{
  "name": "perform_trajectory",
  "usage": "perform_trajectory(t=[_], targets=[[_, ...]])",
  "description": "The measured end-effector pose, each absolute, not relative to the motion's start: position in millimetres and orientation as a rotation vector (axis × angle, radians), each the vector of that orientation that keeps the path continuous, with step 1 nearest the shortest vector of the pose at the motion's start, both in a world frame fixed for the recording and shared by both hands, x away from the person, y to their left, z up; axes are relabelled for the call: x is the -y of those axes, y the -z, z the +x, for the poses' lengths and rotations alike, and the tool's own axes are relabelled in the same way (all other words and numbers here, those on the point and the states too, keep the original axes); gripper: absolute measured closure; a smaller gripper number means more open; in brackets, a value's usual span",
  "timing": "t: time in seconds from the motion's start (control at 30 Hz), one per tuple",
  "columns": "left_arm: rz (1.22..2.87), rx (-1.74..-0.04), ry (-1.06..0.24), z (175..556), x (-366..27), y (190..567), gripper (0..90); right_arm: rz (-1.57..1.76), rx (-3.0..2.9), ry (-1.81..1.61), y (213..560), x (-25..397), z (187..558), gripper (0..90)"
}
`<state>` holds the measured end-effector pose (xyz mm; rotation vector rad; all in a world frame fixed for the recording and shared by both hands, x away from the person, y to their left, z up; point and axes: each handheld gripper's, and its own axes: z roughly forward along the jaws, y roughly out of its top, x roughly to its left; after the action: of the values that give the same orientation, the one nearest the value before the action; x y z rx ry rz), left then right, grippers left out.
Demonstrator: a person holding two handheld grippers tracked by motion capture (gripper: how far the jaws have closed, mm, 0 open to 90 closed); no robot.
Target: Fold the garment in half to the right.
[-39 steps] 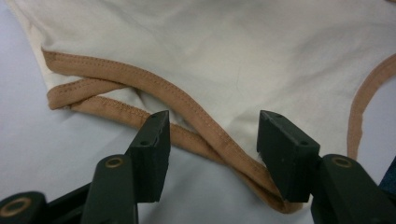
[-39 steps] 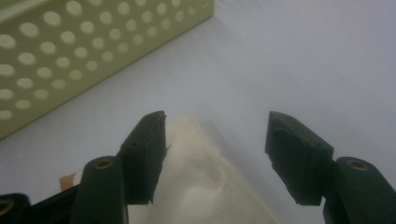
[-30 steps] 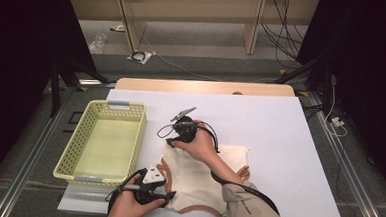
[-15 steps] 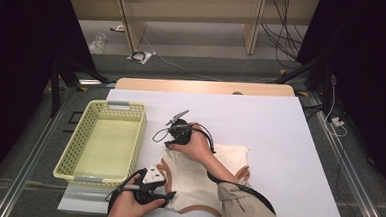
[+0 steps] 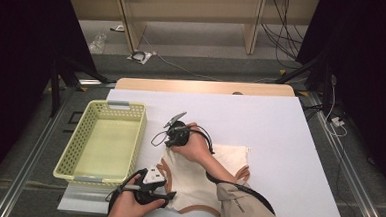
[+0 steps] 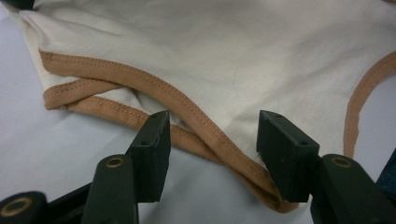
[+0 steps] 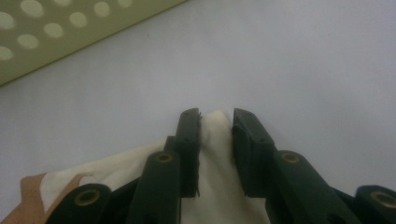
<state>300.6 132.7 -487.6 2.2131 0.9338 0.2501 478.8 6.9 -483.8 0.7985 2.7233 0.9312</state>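
no writing or label can be read on anything here. the cloth [image 5: 200, 176] is a cream-white piece of clothing with a brown-orange band sewn along its edges, and in the left gripper view [image 6: 224, 60] the band shows two rows of small stitches and crosses over itself near one corner. the cloth lies flat on the white table [image 5: 280, 128], near the person's side, just to the right of the yellow basket [image 5: 104, 141] with its many little holes. the right gripper [image 5: 172, 136] sits at the far left corner of the cloth, and in the right gripper view [image 7: 216, 122] its two black jaws are pressed onto a small fold of the cream cloth. the left gripper [image 5: 164, 192] is at the near left edge of the cloth, and in its own view [image 6: 212, 140] its jaws stand wide apart, one on each side of the brown band, not squeezing it.
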Motion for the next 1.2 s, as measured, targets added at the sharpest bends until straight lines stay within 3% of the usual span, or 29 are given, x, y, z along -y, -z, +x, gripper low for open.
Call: perform_trajectory(t=[0.53,1.2], targets=[[2.216,-0.931,-0.247,300.1,-132.4,487.5,44.9,0.768,-2.761,-0.911,482.2,-10.8,479.1,87.6],[2.245,-0.907,-0.265,298.6,-129.9,489.4,49.1,0.768,-2.766,-0.894,481.6,-12.5,479.6,88.6]])
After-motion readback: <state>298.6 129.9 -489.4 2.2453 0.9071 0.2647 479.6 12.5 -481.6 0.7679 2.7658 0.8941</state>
